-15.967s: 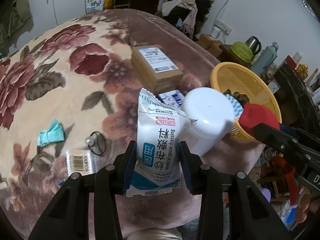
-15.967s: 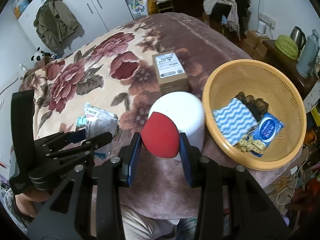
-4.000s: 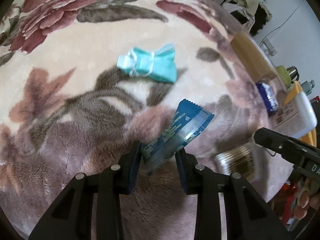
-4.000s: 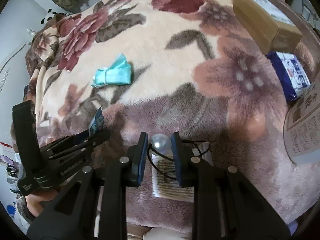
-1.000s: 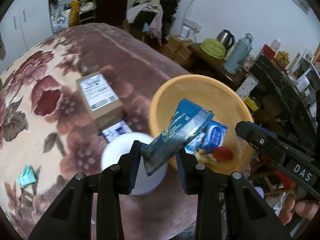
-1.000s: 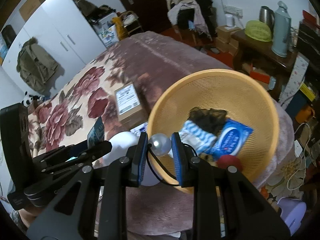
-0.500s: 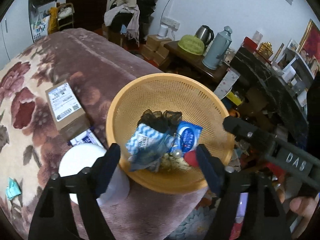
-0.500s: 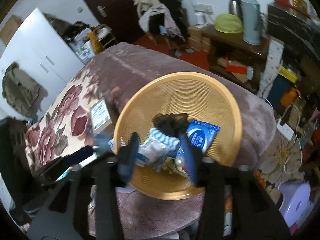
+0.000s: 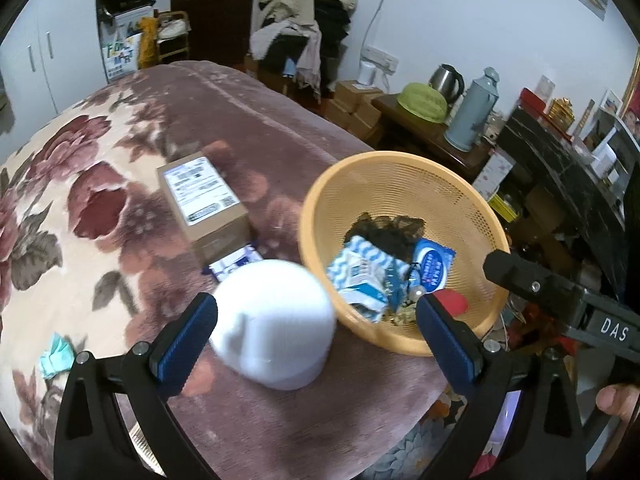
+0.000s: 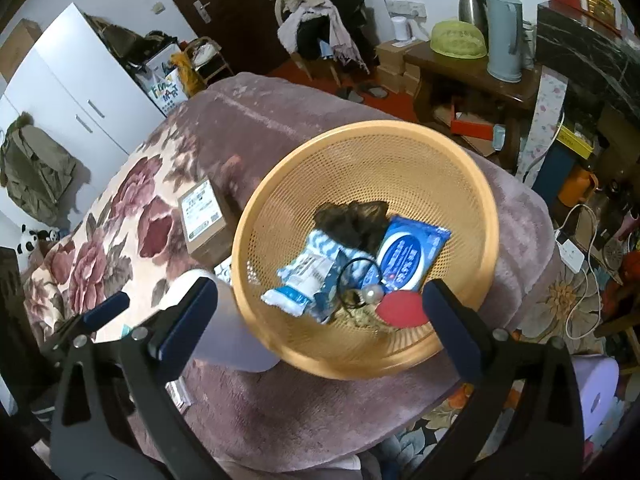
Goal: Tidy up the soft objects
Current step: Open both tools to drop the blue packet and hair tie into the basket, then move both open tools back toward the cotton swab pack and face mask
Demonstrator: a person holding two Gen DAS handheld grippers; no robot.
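A yellow mesh basket (image 10: 420,160) (image 9: 404,168) sits at the bed's edge. In it lie a gauze packet (image 10: 304,276), a blue wipes pack (image 10: 408,256), a dark lace cloth (image 10: 352,216), a red sponge (image 10: 400,308), a pearl hair tie (image 10: 372,292) and a dark blue sachet (image 9: 394,280). My right gripper (image 10: 320,320) is open and empty above the basket's near rim. My left gripper (image 9: 316,332) is open and empty above a white cylinder (image 9: 276,324) left of the basket.
A cardboard box (image 9: 204,204) and a blue-white packet (image 9: 236,264) lie on the floral blanket (image 9: 80,200). A teal mask (image 9: 56,354) lies at the left. A side table with kettle (image 9: 446,78) and thermos (image 10: 504,28) stands beyond the bed.
Both grippers opened and dropped the sachet and the pearl hair tie into the basket. Since half a second ago the left gripper has swung left, over the white cylinder.
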